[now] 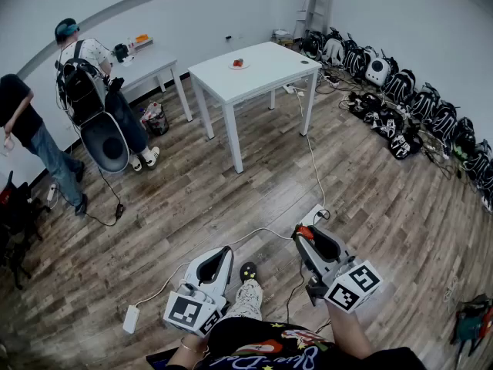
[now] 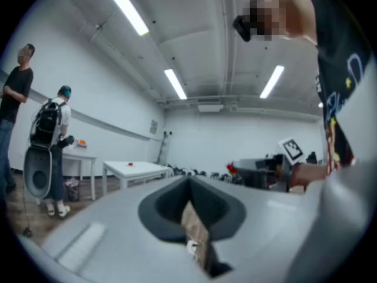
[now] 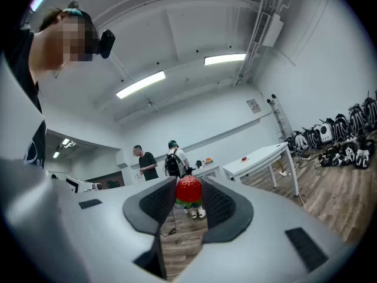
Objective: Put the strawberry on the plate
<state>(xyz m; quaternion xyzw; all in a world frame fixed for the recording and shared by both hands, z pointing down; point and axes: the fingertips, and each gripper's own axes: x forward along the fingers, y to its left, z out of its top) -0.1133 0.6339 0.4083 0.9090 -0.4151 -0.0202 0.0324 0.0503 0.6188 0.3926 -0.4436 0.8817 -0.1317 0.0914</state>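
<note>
A red strawberry [image 3: 189,191] with green leaves sits clamped between the dark pads of my right gripper [image 3: 188,200], which is shut on it. In the head view that gripper [image 1: 303,235] is held low in front of my body, with the strawberry [image 1: 306,233] at its tips. My left gripper [image 1: 224,252] hangs beside it, its jaws shut together on nothing [image 2: 189,188]. The small plate [image 1: 239,65] lies far ahead on the white table [image 1: 269,64], and something red lies on it. The plate also shows small in the right gripper view [image 3: 244,158].
Two people stand at the left, one with a backpack [image 1: 81,91] by a second table [image 1: 154,60]. Dark backpacks and gear [image 1: 408,99] line the right wall. Cables and a power strip [image 1: 312,216] lie on the wooden floor between me and the white table.
</note>
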